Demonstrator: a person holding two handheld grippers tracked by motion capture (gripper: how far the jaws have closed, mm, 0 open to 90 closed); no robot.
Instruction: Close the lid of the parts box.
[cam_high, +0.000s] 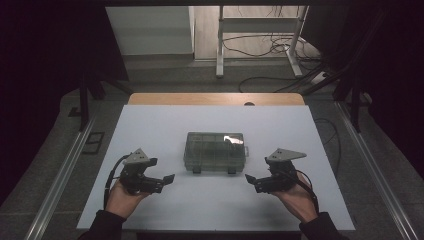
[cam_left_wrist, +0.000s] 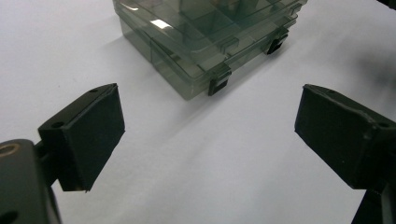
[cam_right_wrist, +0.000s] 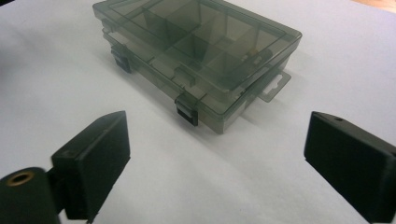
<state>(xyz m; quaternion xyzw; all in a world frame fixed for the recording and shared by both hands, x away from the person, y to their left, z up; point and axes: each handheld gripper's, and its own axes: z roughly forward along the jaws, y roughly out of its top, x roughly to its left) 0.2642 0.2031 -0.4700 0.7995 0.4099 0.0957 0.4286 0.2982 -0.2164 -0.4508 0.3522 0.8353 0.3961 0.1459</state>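
On the white table (cam_high: 150, 135), at its centre: one smoky clear compartment box (cam_high: 215, 151), lid shut, two dark latches (cam_left_wrist: 218, 86) on its near edge, divided cells inside with contents too dim to tell. Flanking it, apart: left gripper (cam_high: 167, 180) and right gripper (cam_high: 251, 180), jaws spread wide, nothing between them.

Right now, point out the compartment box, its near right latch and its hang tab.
compartment box (cam_high: 214, 150), high view, lid top.
near right latch (cam_right_wrist: 187, 113), right gripper view, black clasp face.
hang tab (cam_right_wrist: 274, 87), right gripper view, clear tab at the box's end.
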